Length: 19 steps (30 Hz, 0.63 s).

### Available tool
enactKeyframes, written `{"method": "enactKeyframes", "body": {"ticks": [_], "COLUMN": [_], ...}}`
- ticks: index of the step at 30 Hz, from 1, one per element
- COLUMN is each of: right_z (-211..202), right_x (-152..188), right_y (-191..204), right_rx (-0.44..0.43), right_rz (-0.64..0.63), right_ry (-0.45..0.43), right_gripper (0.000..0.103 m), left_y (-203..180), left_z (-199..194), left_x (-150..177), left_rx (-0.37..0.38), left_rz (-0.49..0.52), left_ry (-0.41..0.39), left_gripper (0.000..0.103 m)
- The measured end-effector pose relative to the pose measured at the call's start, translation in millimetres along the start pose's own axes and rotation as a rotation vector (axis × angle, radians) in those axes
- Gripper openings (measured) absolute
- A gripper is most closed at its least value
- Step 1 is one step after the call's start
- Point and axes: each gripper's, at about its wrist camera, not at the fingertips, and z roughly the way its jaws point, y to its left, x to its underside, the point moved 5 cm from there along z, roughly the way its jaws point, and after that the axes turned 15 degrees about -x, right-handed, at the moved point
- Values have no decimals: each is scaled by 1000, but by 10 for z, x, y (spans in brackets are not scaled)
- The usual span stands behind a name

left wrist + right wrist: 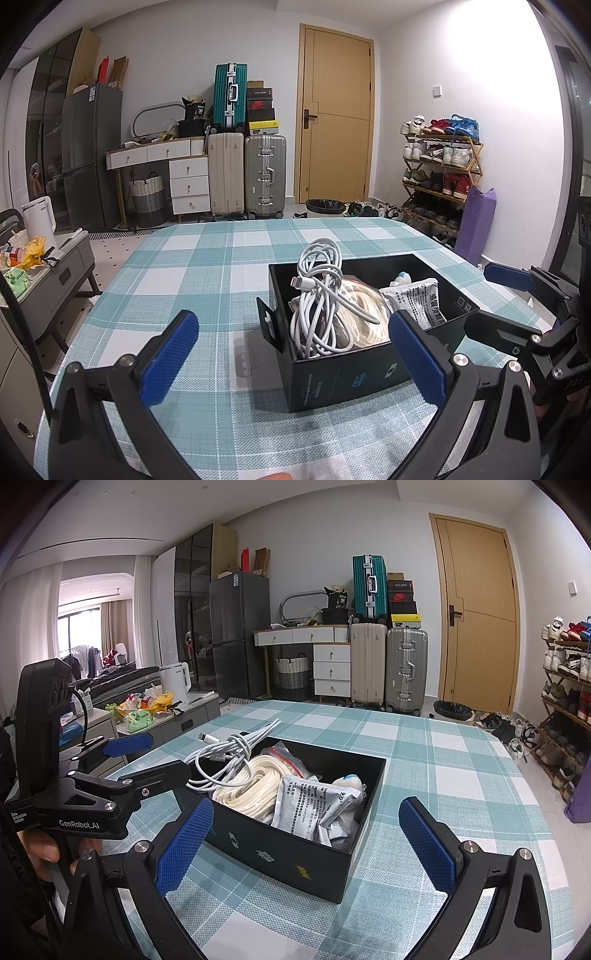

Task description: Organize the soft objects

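A black box [354,373] [288,853] stands on the checked tablecloth. It holds a bundled white cable [321,299] [225,753], a coil of cream rope [365,314] [251,786], a white printed sachet [417,299] [314,805] and a small white soft item [400,278] [349,782]. The cable bundle sticks up over the box's left end. My left gripper [295,354] is open and empty, just in front of the box; it also shows in the right wrist view [147,753]. My right gripper [306,845] is open and empty, jaws either side of the box's near corner; it also shows in the left wrist view [495,295].
The table [207,280] has a teal and white checked cloth. Beyond its far edge stand suitcases [245,173], a desk with drawers [184,177], a door [336,114] and a shoe rack [439,173]. A low cabinet [55,269] with clutter stands left of the table.
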Motion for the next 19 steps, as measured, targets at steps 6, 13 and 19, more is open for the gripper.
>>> {"method": "enactKeyframes", "body": {"ticks": [6,13,19], "right_z": [0,0,7], "right_x": [0,-1,2], "right_y": [0,0,-4], "right_rx": [0,0,-1], "right_rz": [0,1,0], "right_ry": [1,1,1], "right_gripper": [102,102,102], "left_y": [1,-1,9], "left_z": [-5,-6,-5], "left_x": [6,7,9], "left_rx": [1,2,-5], "left_rz": [0,1,-2], "left_ry": [0,-2,-4], "left_gripper": [103,103,103]}}
